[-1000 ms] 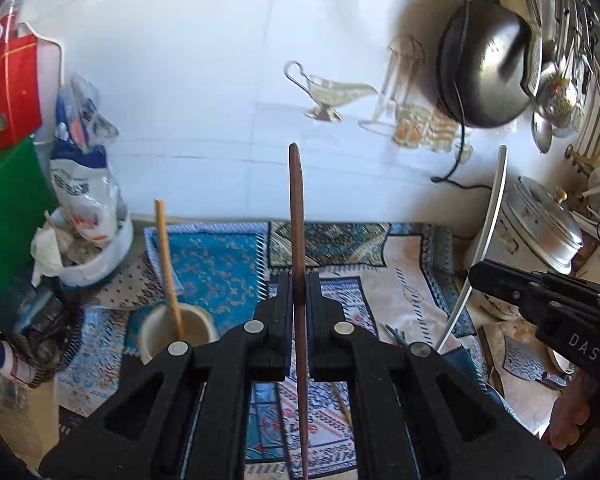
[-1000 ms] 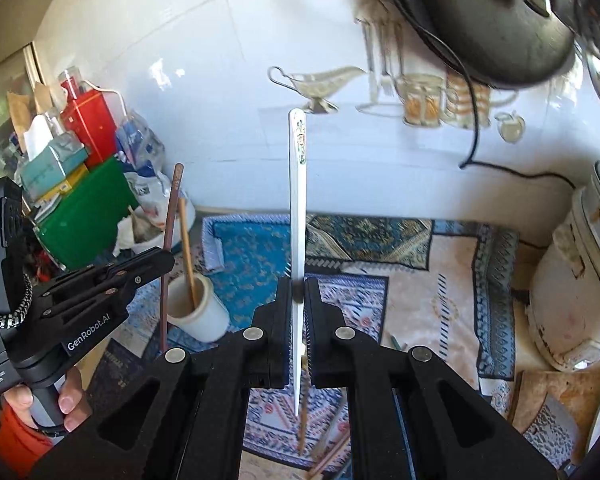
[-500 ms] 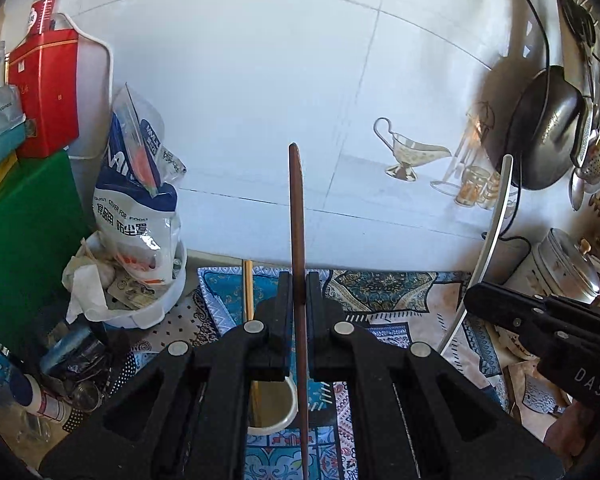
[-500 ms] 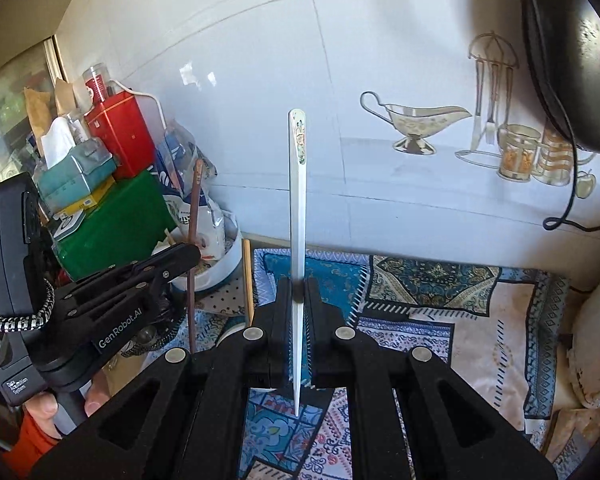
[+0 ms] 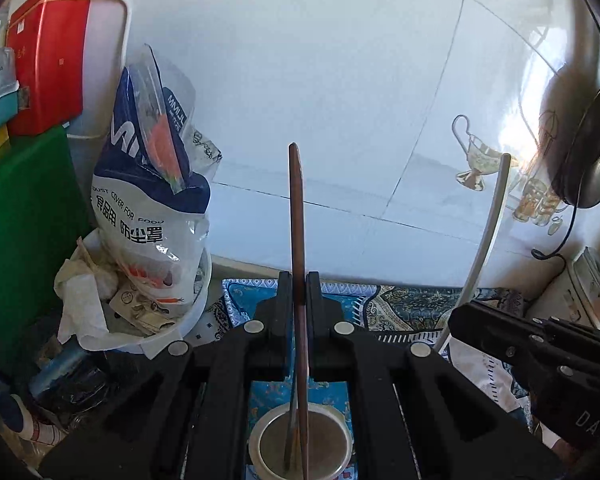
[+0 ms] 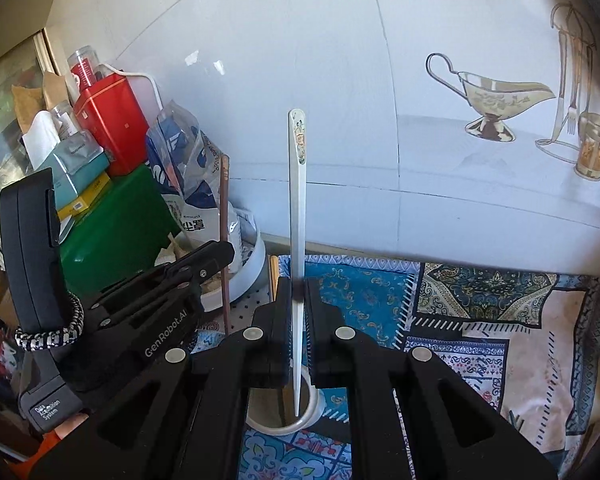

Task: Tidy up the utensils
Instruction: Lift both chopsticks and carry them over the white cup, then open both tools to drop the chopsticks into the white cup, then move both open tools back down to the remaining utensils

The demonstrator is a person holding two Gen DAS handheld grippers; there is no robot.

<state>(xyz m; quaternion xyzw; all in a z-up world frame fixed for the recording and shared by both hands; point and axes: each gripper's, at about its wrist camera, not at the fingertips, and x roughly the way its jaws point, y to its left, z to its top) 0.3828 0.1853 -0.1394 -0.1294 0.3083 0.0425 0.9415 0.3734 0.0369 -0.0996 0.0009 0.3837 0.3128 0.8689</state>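
Two grippers share the scene over a patterned cloth laid against a white tiled wall. Big clutter on the left: a green box with a red tin stacked above it, and a white basin stuffed with a blue-and-white plastic bag and crumpled paper.

Now to the action. Left gripper is clamped tight on a brown chopstick, held upright, jaws pinching it at mid-length. Its lower end runs down over the mouth of the white cup standing on the cloth directly below; whether the tip touches the bottom, I can't say. Something thin and dark is also standing in that cup, beside the brown stick.

Right gripper is likewise squeezed onto a white chopstick, decorated at its top end, also upright. Its pointed tip hangs just inside the rim of the same cup, seen between the fingers.

From the right wrist view, the left gripper sits just to the left, brown stick rising from it. A light wooden stick pokes up beside the right fingers.
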